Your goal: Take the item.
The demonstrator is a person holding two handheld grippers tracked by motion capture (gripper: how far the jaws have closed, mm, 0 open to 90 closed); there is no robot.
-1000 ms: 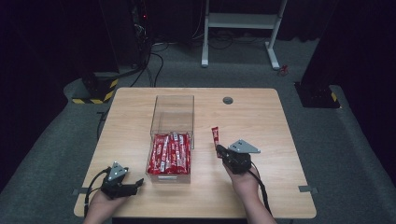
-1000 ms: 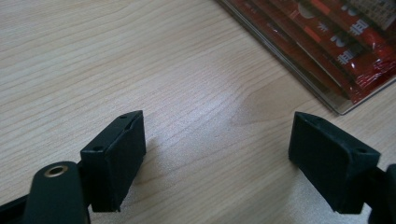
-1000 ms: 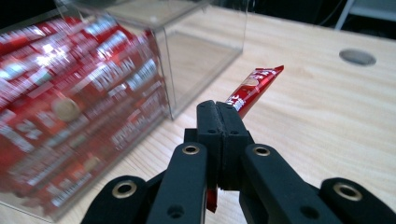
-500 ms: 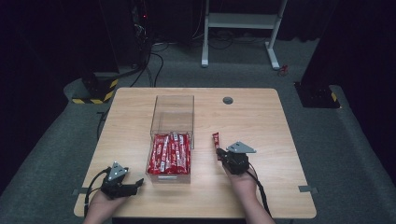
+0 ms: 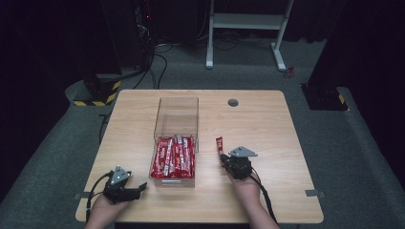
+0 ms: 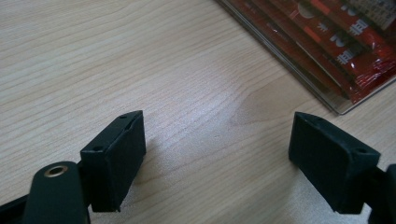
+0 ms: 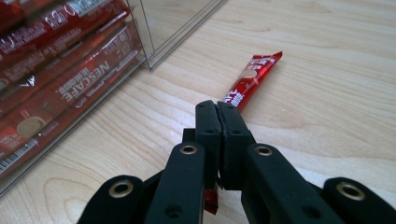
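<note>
Coffee stick packet (image 7: 248, 82), red and slim, lies flat on the wooden bench (image 5: 286, 138) just to the right of a clear plastic box (image 5: 175, 125), apart from the box wall. In the high view the packet (image 5: 219, 144) points away from the person, its far end level with the middle of the box. The right gripper (image 5: 224, 161) sits at the packet's near end, held in the person's right hand (image 5: 246, 183), which comes in from the bench's near edge. In the right gripper view its two black fingers (image 7: 208, 123) are pressed together with no visible gap, and they are clamped on the near end of the packet: the red foil runs out past the fingertips toward the far side of the bench, and a small red corner shows beneath the fingers. The box is open at the top; its near half is packed with many of the same red packets (image 5: 173, 156) lying side by side, and its far half is bare. The left gripper (image 5: 138, 189) rests on the bench to the left of the box's near corner, held in the person's left hand (image 5: 102, 210). In the left gripper view its fingers (image 6: 114, 156) stand wide apart with only bare wood between them, holding nothing, and the corner of the box with its red packets lies a little beyond them to the right.
</note>
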